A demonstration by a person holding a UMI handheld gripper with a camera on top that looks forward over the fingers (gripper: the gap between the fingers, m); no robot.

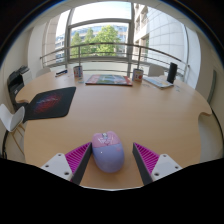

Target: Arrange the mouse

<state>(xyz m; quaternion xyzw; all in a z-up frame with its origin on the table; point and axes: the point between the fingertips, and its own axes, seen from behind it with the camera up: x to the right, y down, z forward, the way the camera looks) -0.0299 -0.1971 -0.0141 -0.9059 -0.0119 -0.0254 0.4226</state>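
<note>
A pale lilac-pink computer mouse (107,151) lies on the wooden table (120,110) between my gripper's fingers. My gripper (112,158) is open: the magenta pad of the left finger (78,156) sits right at the mouse's left side, and the right finger's pad (146,156) stands apart from it with a gap. The mouse rests on the table by its own weight. A dark mouse mat with a red pattern (48,101) lies far ahead to the left.
A flat patterned mat (109,79) lies at the table's far edge, with small cups (137,74) and a dark speaker-like object (172,71) near it. A white chair (11,120) stands at the left. Railing and windows lie beyond.
</note>
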